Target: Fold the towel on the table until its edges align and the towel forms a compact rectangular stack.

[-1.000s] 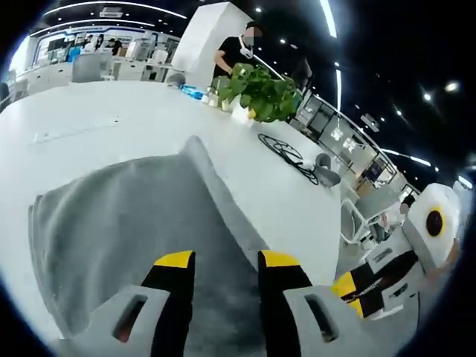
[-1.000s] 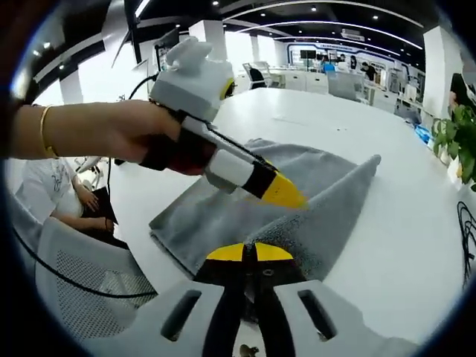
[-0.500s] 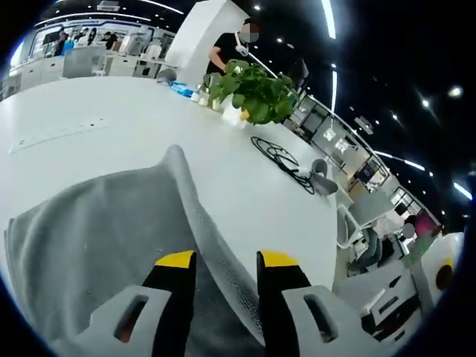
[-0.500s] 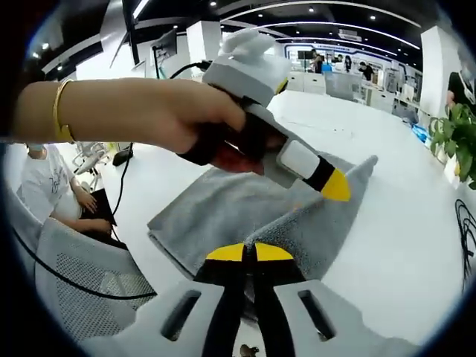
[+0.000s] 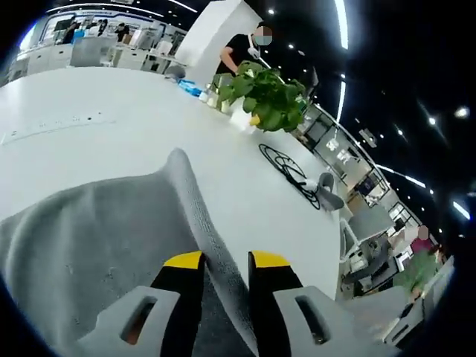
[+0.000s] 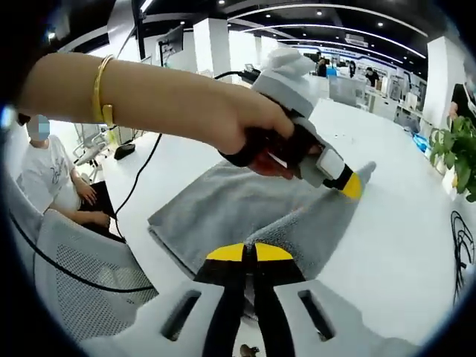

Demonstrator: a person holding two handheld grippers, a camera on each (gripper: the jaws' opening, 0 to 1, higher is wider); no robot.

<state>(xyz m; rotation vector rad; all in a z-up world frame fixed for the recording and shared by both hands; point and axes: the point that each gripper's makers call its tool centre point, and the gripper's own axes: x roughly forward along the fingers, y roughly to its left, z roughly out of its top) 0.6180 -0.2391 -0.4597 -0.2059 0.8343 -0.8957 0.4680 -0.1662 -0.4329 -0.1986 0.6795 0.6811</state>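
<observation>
Left gripper view: the left gripper (image 5: 226,262) shows two yellow-tipped jaws, standing a little apart, with a raised ridge of the single grey towel (image 5: 104,238) running up between them; whether the tips press the cloth cannot be told. The towel lies on the white table (image 5: 111,126), its ridge ending in one upturned corner beyond the jaws. Farther along the table stand one leafy potted plant (image 5: 268,93) and one coil of black cable (image 5: 286,165). One person in a dark top (image 5: 239,50) stands behind the plant.

Right gripper view: the right gripper (image 6: 248,253) has its two yellow-tipped jaws brought together, pinching a lifted fold of the towel (image 6: 223,208) at its near edge. The towel spreads away from the jaws across the table (image 6: 387,223), one layer doubled over another on the right side. Above it, one hand (image 6: 253,130) wearing one gold bangle (image 6: 102,93) holds the left gripper (image 6: 349,184), whose yellow tip sits at the towel's far upturned corner. At the left edge, one seated person in a white shirt (image 6: 52,186) is beside one mesh-backed chair (image 6: 82,275). Part of the plant (image 6: 457,152) appears at the right edge.
</observation>
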